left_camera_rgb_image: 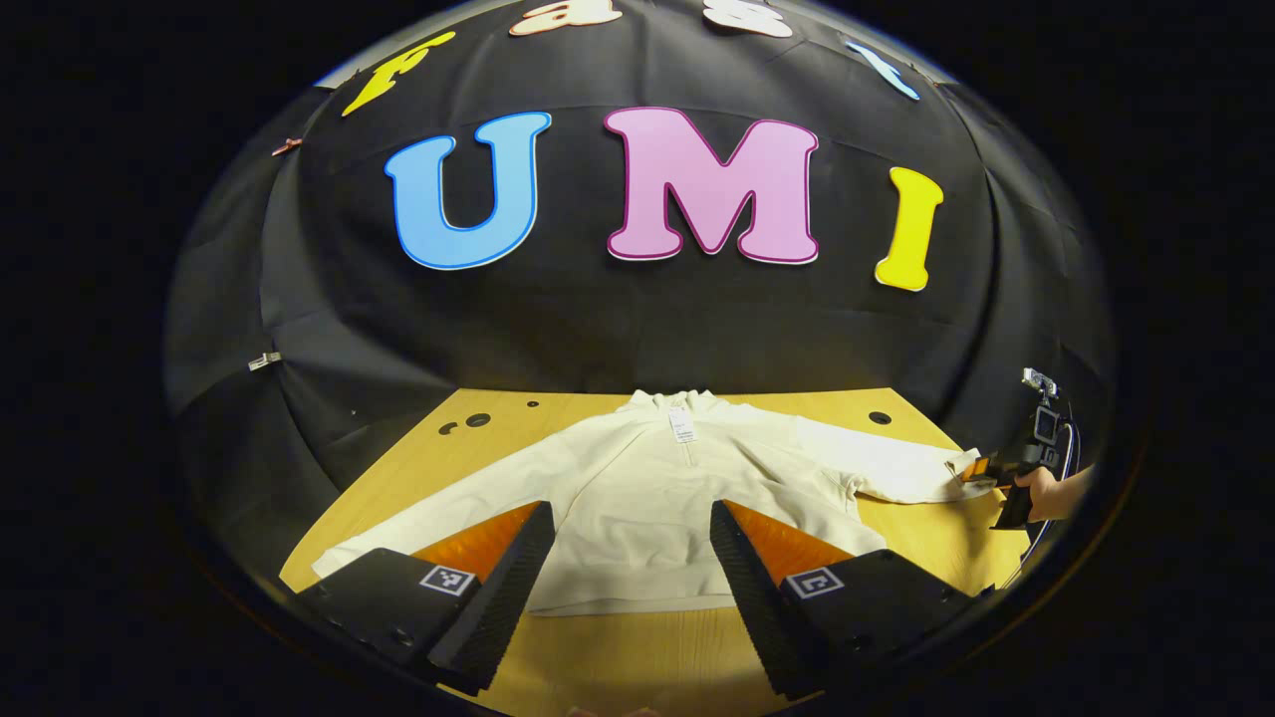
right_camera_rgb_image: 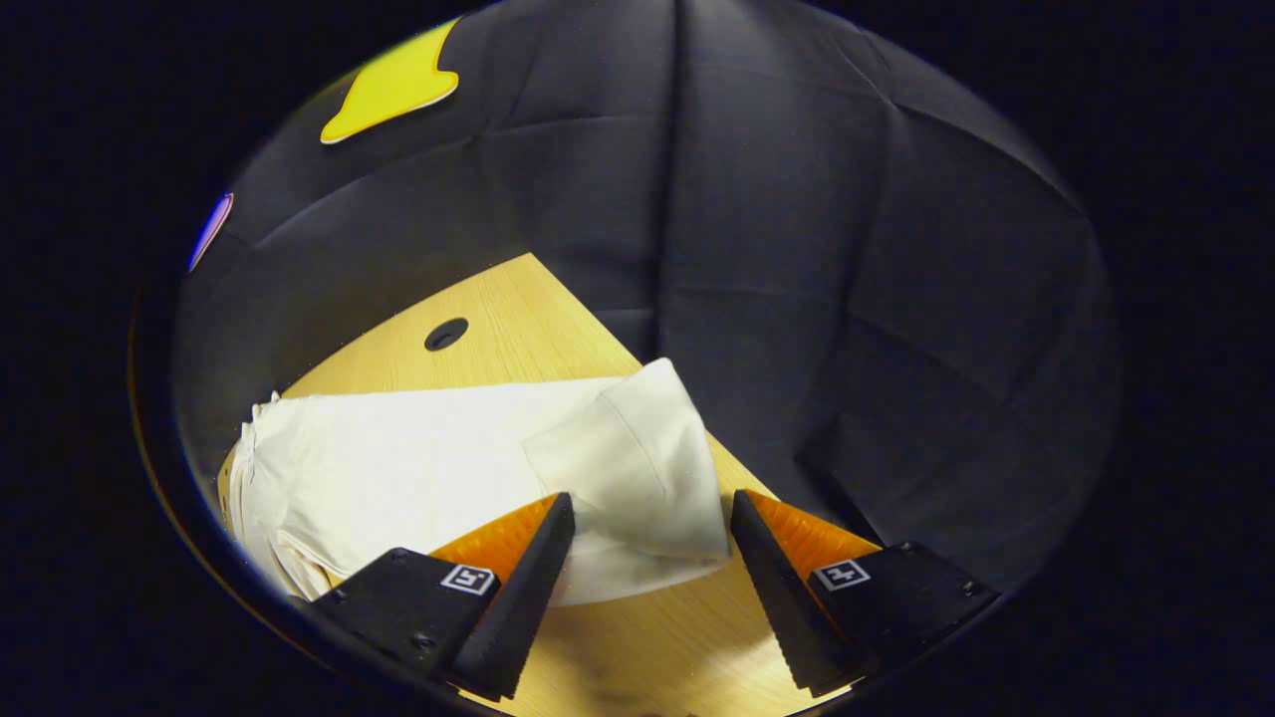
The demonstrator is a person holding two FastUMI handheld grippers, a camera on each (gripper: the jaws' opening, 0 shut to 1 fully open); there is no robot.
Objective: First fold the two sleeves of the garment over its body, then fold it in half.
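The white garment (left_camera_rgb_image: 647, 498) lies flat and face up on the wooden tabletop (left_camera_rgb_image: 926, 543), collar toward the booth's black wall and hem toward the near edge, with both sleeves spread out to either side of the body, so neither sleeve looks folded yet. The relation that matters is at the right sleeve (right_camera_rgb_image: 478, 438): its long axis runs outward from the garment's body to a cuff (right_camera_rgb_image: 647, 468) that sits near the tabletop's corner, and in the right gripper view that cuff lies directly ahead of the right gripper (right_camera_rgb_image: 652, 588), just between and beyond its two fingers (right_camera_rgb_image: 528, 568). Those fingers stand wide apart, one to each side of the cuff, and they are not pressing on the cloth; whether either tip brushes the fabric I cannot tell. From the left gripper view the same tool, held by a hand (left_camera_rgb_image: 1046, 493), sits at the sleeve's outer end, so the right gripper is clearly the nearer one to this sleeve. The left gripper (left_camera_rgb_image: 633, 588) hangs over the near side of the garment, in front of the hem and roughly centred on the body, its fingers likewise spread wide and holding nothing. My reading is that the first sleeve fold is about to begin: the cuff would need to be pinched and carried inward, along the sleeve's axis, toward the garment's body.
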